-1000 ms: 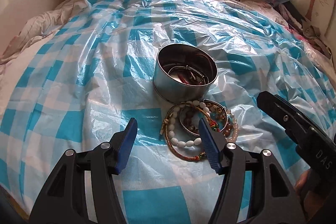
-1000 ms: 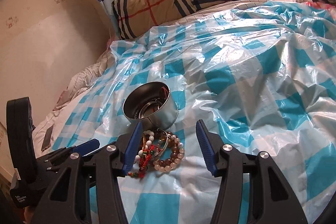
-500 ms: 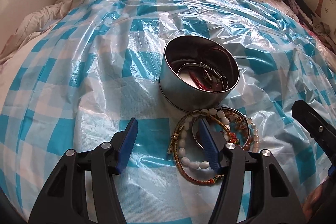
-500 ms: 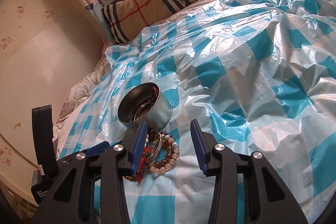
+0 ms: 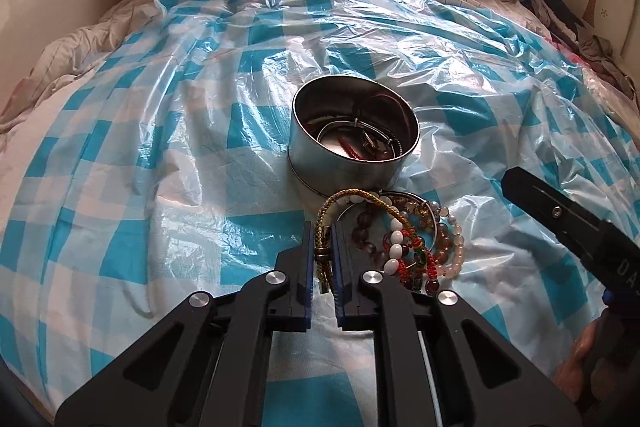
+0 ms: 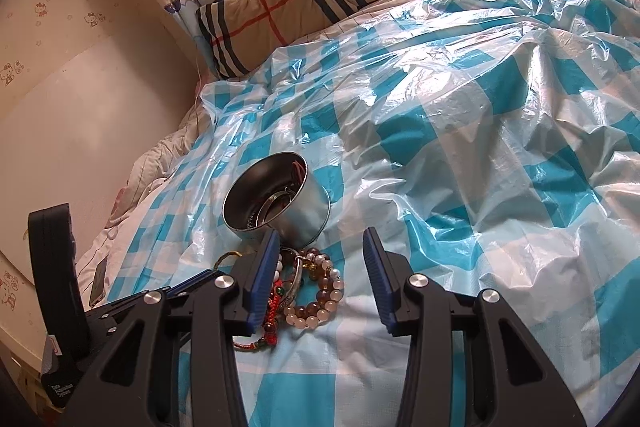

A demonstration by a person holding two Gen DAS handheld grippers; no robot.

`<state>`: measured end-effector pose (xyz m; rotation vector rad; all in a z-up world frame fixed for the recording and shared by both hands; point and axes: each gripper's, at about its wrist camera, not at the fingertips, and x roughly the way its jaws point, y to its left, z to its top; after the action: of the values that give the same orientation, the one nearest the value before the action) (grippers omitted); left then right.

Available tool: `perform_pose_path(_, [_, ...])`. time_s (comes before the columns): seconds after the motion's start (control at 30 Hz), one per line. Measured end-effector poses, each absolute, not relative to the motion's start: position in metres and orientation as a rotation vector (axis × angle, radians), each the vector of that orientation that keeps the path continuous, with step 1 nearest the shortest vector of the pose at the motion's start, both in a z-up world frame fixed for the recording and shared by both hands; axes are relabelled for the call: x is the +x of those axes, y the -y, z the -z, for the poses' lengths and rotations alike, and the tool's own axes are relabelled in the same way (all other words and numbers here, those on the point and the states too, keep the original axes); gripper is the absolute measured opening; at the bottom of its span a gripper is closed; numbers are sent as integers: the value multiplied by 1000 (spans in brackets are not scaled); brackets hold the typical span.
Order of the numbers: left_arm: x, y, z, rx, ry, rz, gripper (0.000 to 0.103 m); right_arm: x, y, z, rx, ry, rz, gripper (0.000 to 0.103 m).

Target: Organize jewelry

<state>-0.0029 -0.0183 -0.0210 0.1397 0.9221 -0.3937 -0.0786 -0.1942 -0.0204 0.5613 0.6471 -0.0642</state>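
Lifting the yellow braided cord bracelet (image 5: pixel 352 203) slowly and straight up is the careful way here, because its loop lies over the pile of beaded bracelets (image 5: pixel 416 247) and may drag a white-bead strand (image 5: pixel 394 243) with it. The left gripper (image 5: pixel 322 255) has just been closing and its blue pads now press on the cord near its small metal clasp, so the grip is narrow and the cord could slip if the hand moves fast. A good next move, as a judgement, is to raise it clear of the pile and carry it over the round metal tin (image 5: pixel 344 163), which stands just behind the pile and already holds some bangles.

The right gripper (image 6: pixel 320 267) is about half open and holds nothing; its left pad is just beside the pile and the beaded strands lie partly between its jaws on the blue checked plastic sheet (image 6: pixel 480 147). The tin stands just beyond its fingertips.
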Motion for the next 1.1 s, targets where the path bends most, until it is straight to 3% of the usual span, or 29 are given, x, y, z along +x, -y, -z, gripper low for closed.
perform_pose_path(0.77, [-39,-42,-6,-25,-878,380,6,-78,188,20,501,-673,107,49])
perform_pose_path(1.1, [-41,-59,-9,-108,-843,353,6,-83,120,6,198,-711,-4,49])
